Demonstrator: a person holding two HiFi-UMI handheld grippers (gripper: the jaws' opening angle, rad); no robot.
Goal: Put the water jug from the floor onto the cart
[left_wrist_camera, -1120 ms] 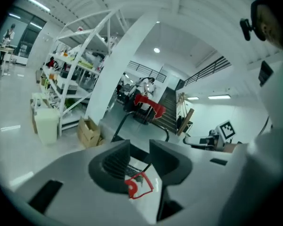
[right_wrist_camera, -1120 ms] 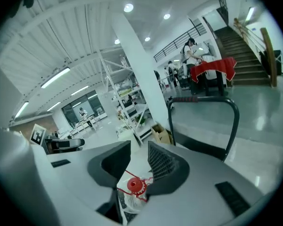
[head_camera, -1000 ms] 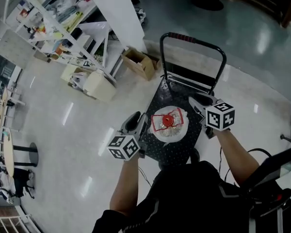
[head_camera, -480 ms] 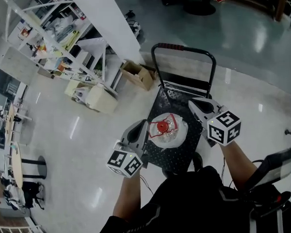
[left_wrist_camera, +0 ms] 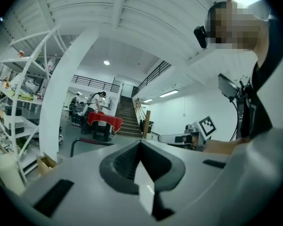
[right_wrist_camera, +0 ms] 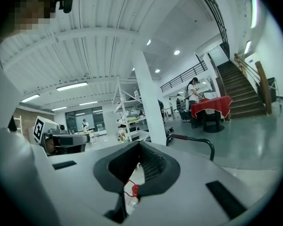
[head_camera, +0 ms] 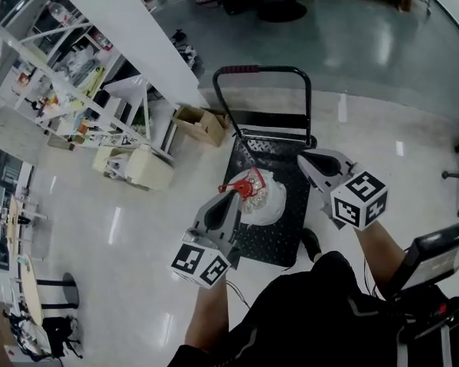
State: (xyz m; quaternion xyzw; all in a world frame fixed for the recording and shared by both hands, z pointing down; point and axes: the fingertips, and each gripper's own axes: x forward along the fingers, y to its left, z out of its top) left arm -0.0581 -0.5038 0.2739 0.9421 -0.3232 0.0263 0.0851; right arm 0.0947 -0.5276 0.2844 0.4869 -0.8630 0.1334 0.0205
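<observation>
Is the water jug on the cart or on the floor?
On the cart: from above, the water jug sits on the cart's black deck, below its handle.

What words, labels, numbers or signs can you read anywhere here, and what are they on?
No text here is legible.
Water jug: label on top, too small to read.
Cube on the left gripper: black-and-white squares, no words.
Cube on the right gripper: the same.
Shelf goods: too blurred to read.
</observation>
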